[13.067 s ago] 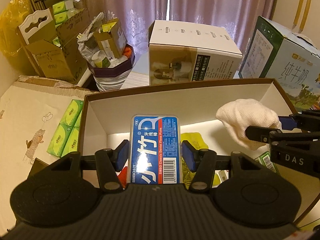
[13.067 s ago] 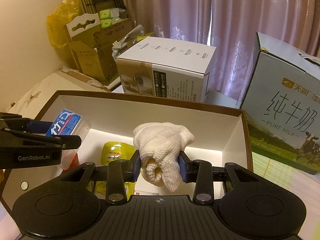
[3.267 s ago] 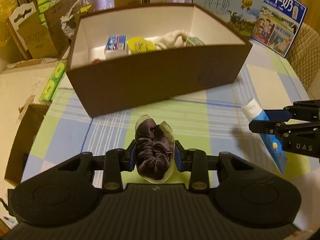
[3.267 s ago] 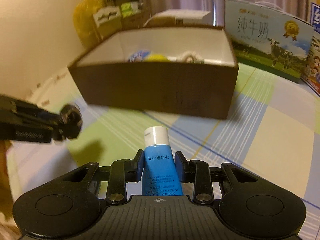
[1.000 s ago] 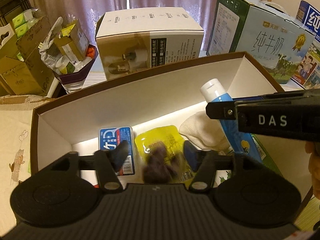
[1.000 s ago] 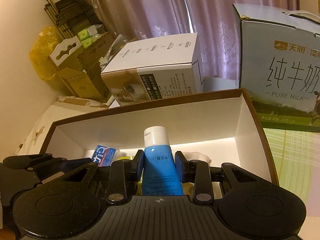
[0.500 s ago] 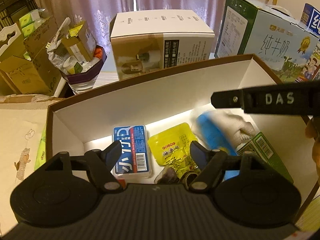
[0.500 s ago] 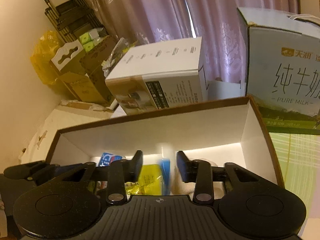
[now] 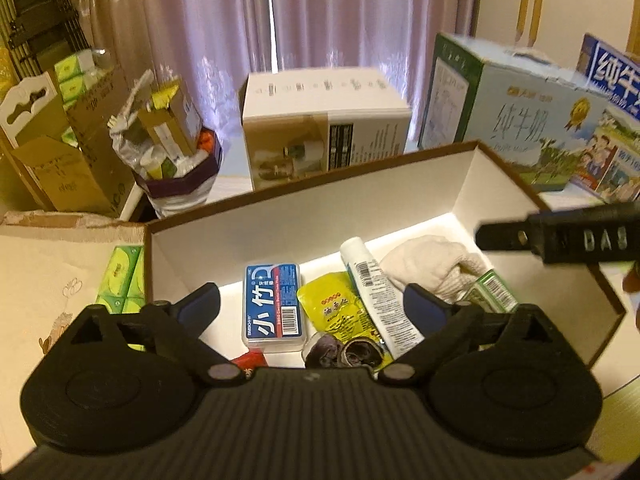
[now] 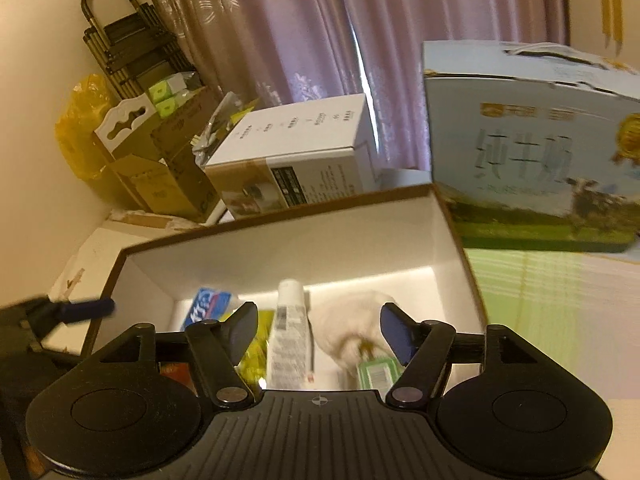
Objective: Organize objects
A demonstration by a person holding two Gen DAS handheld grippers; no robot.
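A brown box with white inside walls holds a blue floss case, a yellow pouch, a white-capped tube lying label-down, a white cloth, a green pack and a dark sock bundle at the near side. My left gripper is open and empty above the box. My right gripper is open and empty above the tube and cloth. The box fills the right wrist view.
A white carton stands behind the box. Milk cartons stand at the right. A bin of rubbish and cardboard boxes sit at the back left. Green tissue packs lie left of the box.
Both grippers have opened. The dark sock bundle and the tube have dropped into the box and lie there. Both grippers have lifted a little.
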